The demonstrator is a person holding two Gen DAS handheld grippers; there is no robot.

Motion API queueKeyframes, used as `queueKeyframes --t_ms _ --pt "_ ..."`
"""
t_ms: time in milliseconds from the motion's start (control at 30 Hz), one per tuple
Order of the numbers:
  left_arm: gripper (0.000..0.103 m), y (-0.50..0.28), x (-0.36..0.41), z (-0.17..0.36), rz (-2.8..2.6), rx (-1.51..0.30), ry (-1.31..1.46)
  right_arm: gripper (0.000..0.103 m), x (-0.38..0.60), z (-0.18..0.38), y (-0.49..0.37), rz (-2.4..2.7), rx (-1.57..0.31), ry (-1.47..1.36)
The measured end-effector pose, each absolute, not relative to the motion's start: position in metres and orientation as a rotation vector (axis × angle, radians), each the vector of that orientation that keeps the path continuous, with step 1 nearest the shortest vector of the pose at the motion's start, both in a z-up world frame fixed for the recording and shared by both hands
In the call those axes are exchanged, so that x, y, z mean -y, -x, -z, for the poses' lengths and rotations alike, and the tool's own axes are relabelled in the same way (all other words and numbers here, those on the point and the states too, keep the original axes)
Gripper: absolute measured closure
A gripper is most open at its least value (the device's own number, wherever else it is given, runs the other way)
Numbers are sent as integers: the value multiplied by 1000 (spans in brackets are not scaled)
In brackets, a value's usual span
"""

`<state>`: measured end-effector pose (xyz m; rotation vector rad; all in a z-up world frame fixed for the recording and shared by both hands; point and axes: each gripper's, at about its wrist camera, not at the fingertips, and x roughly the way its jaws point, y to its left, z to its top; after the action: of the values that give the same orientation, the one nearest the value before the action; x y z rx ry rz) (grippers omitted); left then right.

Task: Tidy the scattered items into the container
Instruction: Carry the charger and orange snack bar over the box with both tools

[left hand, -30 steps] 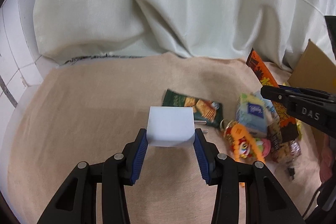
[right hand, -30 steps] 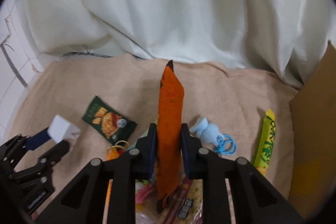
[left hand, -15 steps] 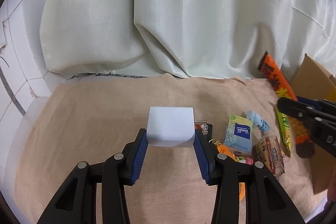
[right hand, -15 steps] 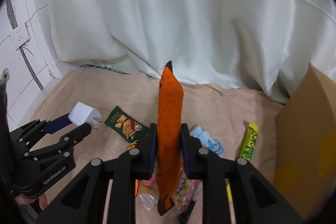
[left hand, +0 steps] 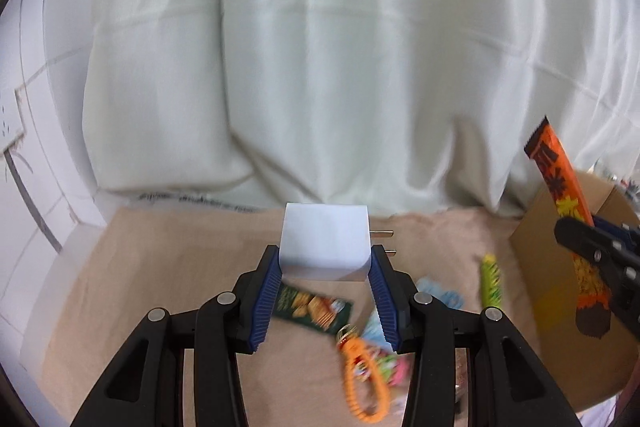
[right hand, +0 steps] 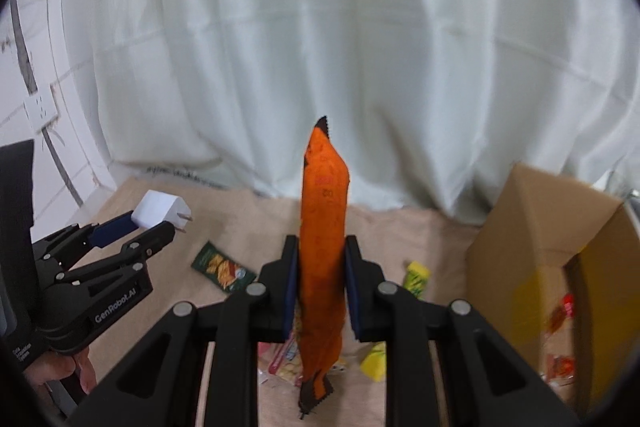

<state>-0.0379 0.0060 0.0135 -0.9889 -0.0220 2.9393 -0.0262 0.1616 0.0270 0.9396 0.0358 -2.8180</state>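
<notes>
Presently, two items are held aloft, well left of the box (right hand: pixel 532 247).

Left gripper (left hand: pixel 326 269): closed on a white plug (left hand: pixel 324 247), a smooth hard cube with two metal prongs pointing right; only its lower sides are pinched, so it may be twisted out or the prongs snagged on the box wall. Right gripper (right hand: pixel 320 275): closed mid-length on an orange packet (right hand: pixel 324 227), a thin crinkly film with serrated ends; being limp, it could be caught on the cardboard rim. Loose snacks (left hand: pixel 312 307) are left on the beige cloth (left hand: pixel 160 267).
</notes>
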Motion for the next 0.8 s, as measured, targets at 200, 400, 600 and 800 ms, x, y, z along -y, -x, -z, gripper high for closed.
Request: queueKeyframes --t_ms 200,400,600,800 --pt "58 33 -60 -54 -2905 -40 876 78 -205 -57 9 2896 25 -862" --pt "58 29 -124 -79 -2823 -103 811 78 -261 -75 -4 2999 93 -840" --pt "58 28 -183 -95 -2732 -118 771 78 -321 -86 -21 3092 174 -849" --pt "58 27 -243 -96 -2610 -150 763 78 -365 -80 -31 3163 211 -927"
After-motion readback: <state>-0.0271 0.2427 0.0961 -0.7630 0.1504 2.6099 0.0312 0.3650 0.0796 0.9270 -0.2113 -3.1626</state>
